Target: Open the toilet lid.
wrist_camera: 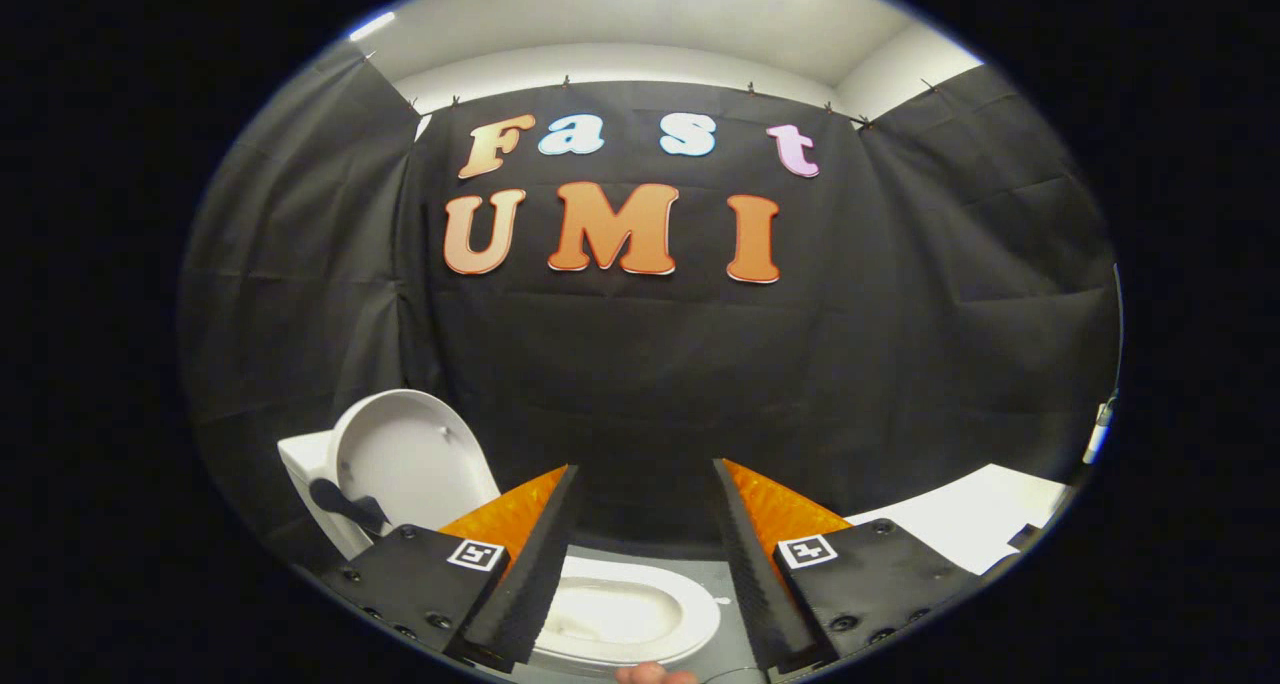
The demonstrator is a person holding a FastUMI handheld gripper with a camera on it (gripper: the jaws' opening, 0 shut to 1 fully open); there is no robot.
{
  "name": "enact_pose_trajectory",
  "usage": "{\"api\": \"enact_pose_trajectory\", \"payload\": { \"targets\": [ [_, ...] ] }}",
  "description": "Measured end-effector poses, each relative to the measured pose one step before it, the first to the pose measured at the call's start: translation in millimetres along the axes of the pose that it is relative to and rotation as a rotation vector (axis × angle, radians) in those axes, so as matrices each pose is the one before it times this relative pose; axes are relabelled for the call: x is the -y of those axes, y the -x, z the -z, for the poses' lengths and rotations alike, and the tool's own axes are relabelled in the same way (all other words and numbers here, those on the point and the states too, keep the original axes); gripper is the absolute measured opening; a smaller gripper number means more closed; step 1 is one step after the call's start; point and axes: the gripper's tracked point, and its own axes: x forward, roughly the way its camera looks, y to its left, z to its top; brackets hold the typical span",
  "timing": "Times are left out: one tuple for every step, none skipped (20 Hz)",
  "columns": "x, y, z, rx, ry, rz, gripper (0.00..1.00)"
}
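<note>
Lid: the toilet lid (405, 459) stands upright, already raised, leaning back against the tank (305, 461), up and behind the bowl.
Bowl: the toilet bowl (625, 614) lies open just below and between the fingers.
Claw: the gripper (640, 554) is spread wide, pinching nothing, fingers apart over the bowl.
Handling: likely light, stiff, smooth plastic on a hinge; slippery, so hook the front rim rather than pinch.
Writing: square coded markers on the gripper near the bowl; no brand readable on the lid.
Progress: looks done.
</note>
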Motion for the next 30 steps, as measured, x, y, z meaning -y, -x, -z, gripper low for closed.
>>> {"api": "enact_pose_trajectory", "payload": {
  "targets": [
    [14.19,9.32,8.88,-0.00739,0.00158,0.01388,0.84],
    [12.02,8.03,6.97,-0.00209,-0.00199,0.0173,0.84],
    [10.45,7.35,4.81,0.00371,-0.00684,0.01166,0.84],
    [9.35,5.88,2.89,0.00964,-0.01388,0.00869,0.84],
    [8.01,3.78,4.0,0.01431,-0.01391,0.00989,0.84],
    [8.1,2.47,3.53,0.01216,-0.01486,0.01334,0.84],
    [7.03,1.39,5.12,0.01075,-0.00988,0.01205,0.86],
    [6.03,2.53,5.37,0.01089,-0.00253,0.00938,0.87],
    [5.91,2.25,6.51,0.00852,0.00182,0.01397,0.88],
    [8.89,1.71,4.05,0.00806,-0.00132,0.02224,0.88],
    [6.58,-0.2,-0.93,0.00238,-0.00224,0.01999,0.88],
    [2.49,0.89,-1.09,0.01067,0.00494,0.00201,0.87],
    [1.68,-1.51,-6.06,0.02401,0.00112,0.01671,0.88],
    [2.29,-3.12,-5.06,0.01667,0.00599,0.01086,0.88],
    [0.17,-0.71,-2.31,0.01089,0.00294,0.00731,0.88],
    [-1.43,0.56,-2.15,0.00962,0.00119,-0.00144,0.88],
    [-2.01,1.6,-1.61,0.0074,0.00321,-0.0019,0.88],
    [-1.62,-0.62,0.03,0.00348,0.00327,-0.00211,0.88],
    [-1.53,-0.25,1.48,-0.00165,0.0034,-0.00425,0.88],
    [-0.53,-1.0,1.73,-0.00939,0.00023,-0.00205,0.88],
    [-0.32,0.28,3.14,-0.01261,-0.00123,-0.00191,0.88],
    [0.41,-1.65,3.12,-0.01424,-0.0019,0.00046,0.88],
    [0.36,-0.26,3.12,-0.0107,-0.00258,0.0002,0.88],
    [0.76,-0.51,0.63,-0.00856,-0.00231,0.00194,0.88],
    [0.45,-0.02,-0.43,-0.00201,-0.00157,0.00147,0.88],
    [0.08,-0.03,-1.18,0.00162,0.00074,0.00217,0.88],
    [0.04,0.42,-0.51,0.00267,0.00072,-0.00016,0.88],
    [-1.14,0.0,-0.82,-0.00109,-0.00013,-0.00113,0.88],
    [-0.88,0.41,1.05,-0.00223,-0.00059,-0.00192,0.88],
    [-0.41,0.01,1.16,-0.00483,0.00027,-0.00093,0.88]
  ]
}}
